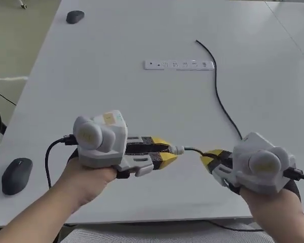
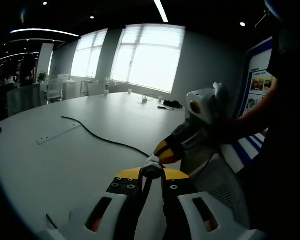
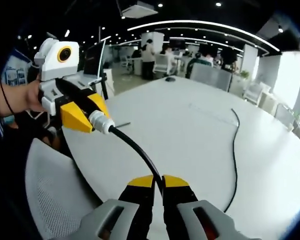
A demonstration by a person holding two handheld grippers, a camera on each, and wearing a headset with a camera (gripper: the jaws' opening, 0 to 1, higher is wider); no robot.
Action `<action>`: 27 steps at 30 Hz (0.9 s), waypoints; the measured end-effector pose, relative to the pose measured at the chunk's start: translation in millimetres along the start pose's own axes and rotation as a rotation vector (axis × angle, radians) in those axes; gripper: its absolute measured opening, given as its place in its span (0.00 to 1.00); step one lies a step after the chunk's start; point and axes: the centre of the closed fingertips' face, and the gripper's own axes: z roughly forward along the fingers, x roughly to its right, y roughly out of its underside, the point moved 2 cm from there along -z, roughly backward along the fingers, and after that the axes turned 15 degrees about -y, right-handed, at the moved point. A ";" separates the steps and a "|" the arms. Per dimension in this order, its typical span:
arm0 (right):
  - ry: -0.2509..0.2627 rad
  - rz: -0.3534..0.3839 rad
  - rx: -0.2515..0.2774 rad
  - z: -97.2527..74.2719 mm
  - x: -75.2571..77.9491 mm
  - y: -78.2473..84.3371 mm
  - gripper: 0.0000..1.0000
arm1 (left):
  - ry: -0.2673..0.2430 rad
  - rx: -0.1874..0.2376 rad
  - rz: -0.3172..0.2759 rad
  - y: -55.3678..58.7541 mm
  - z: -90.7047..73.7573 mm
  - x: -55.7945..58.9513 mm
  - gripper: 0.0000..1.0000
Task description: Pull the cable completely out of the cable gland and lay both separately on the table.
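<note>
left hand-held gripper (image 2: 152,175) grips cable gland (image 2: 152,166) | right hand-held gripper (image 3: 158,181) grips cable (image 3: 135,148)

White cable gland (image 1: 178,150) horizontal, aloft over table (image 1: 142,101) near edge; black cable (image 1: 192,149) threaded in it, taut, short span.

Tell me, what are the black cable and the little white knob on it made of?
The cable looks like soft rubber or plastic: smooth black, slightly shiny, bending in a curve. The cable gland looks like hard matte plastic, whitish-grey, with moulded ridges. Neither can be told for sure.
</note>
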 end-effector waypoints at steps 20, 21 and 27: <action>0.016 0.157 -0.004 -0.8 11.8 33.4 0.01 | 0.018 -0.023 0.013 4.1 9.2 6.5 0.15; 0.013 0.154 -0.005 -0.9 11.3 33.0 0.01 | 0.017 -0.022 0.012 3.6 9.2 5.8 0.15; -0.002 0.146 0.004 -2.7 8.1 28.1 0.02 | 0.013 -0.017 0.010 2.1 6.9 2.8 0.15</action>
